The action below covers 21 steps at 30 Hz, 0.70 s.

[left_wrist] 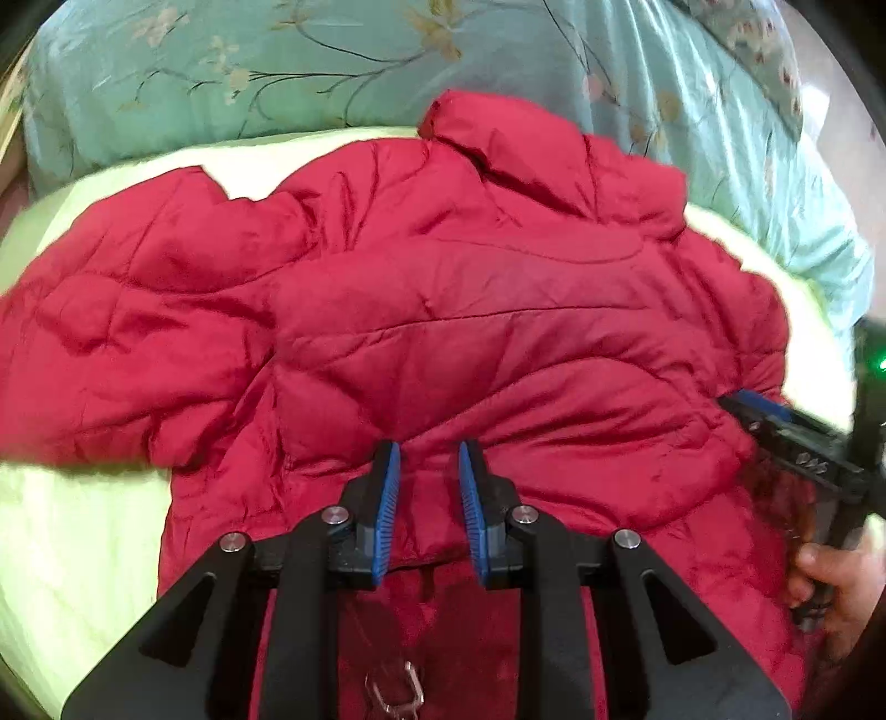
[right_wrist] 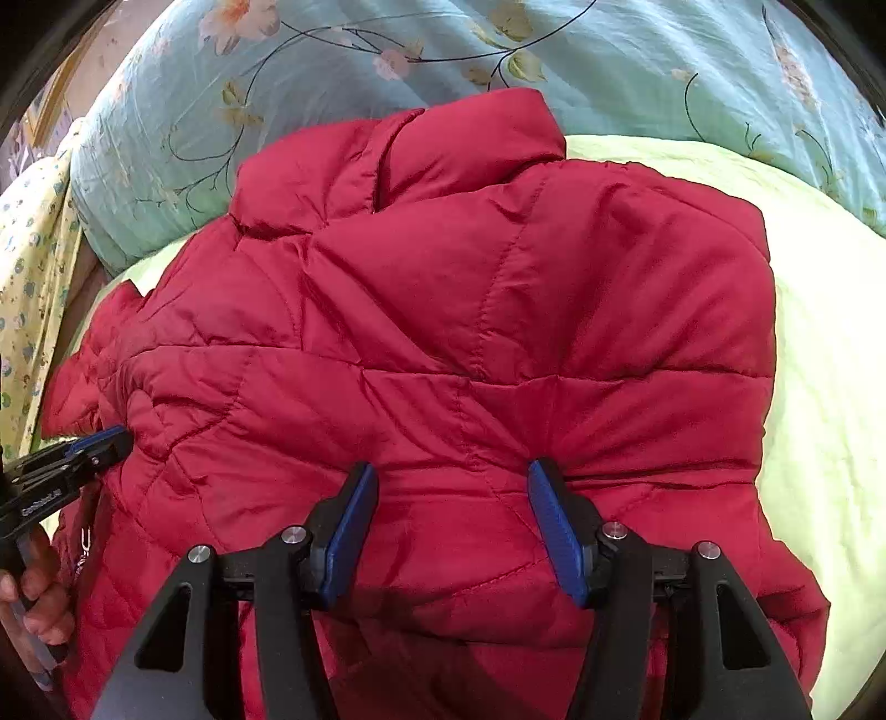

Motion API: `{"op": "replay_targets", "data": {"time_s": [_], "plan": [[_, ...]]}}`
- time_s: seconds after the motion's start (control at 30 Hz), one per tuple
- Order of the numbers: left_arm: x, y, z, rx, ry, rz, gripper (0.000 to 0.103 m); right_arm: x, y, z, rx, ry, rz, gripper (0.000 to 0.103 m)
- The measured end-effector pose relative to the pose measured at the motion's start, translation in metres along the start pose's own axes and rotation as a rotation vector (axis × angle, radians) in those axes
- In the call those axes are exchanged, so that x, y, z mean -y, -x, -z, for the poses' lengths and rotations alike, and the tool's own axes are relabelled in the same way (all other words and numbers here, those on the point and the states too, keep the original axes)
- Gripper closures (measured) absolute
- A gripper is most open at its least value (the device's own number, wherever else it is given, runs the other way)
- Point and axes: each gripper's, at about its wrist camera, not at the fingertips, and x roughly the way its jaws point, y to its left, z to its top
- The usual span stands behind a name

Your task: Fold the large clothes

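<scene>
A red quilted puffer jacket (left_wrist: 443, 310) lies spread on a pale green bed cover (left_wrist: 72, 531), collar toward the far pillow; it also fills the right wrist view (right_wrist: 443, 332). My left gripper (left_wrist: 429, 459) is shut on a bunched fold of the jacket's near part, its blue pads (left_wrist: 390, 498) pinching the fabric. My right gripper (right_wrist: 451, 479) holds a wider puff of jacket between its blue pads (right_wrist: 554, 526), jaws partly apart, pressing on the fabric. Each gripper shows at the edge of the other's view: the right gripper (left_wrist: 736, 401), the left gripper (right_wrist: 124, 440).
A teal floral pillow or quilt (left_wrist: 332, 61) lies along the far side of the bed (right_wrist: 387, 50). A yellow patterned cloth (right_wrist: 33, 288) hangs at the left. A metal zipper pull (left_wrist: 396, 692) lies at the jacket's near edge. Hands hold the gripper handles (left_wrist: 836, 576).
</scene>
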Motion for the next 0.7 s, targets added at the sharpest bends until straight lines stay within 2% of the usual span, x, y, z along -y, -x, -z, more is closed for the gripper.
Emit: {"op": "replay_targets", "data": {"time_s": [0.1,0.23,0.47,0.7], "plan": [[-0.019,0.019,0.003,0.024,0.072,0.037,0.082,0.002,0.007,0.001,0.011,-0.014,-0.02,0.044],[-0.05,0.04,0.011,0.049,0.167,0.04,0.082,0.004,0.025,0.002,0.021,-0.058,-0.077,0.044],[-0.087,0.044,0.027,0.029,0.27,0.03,0.082,-0.008,0.057,0.012,0.052,-0.069,-0.133,0.042],[-0.112,0.05,0.036,0.035,0.371,0.077,0.082,-0.01,0.062,0.021,0.036,-0.071,-0.165,0.042]]}}
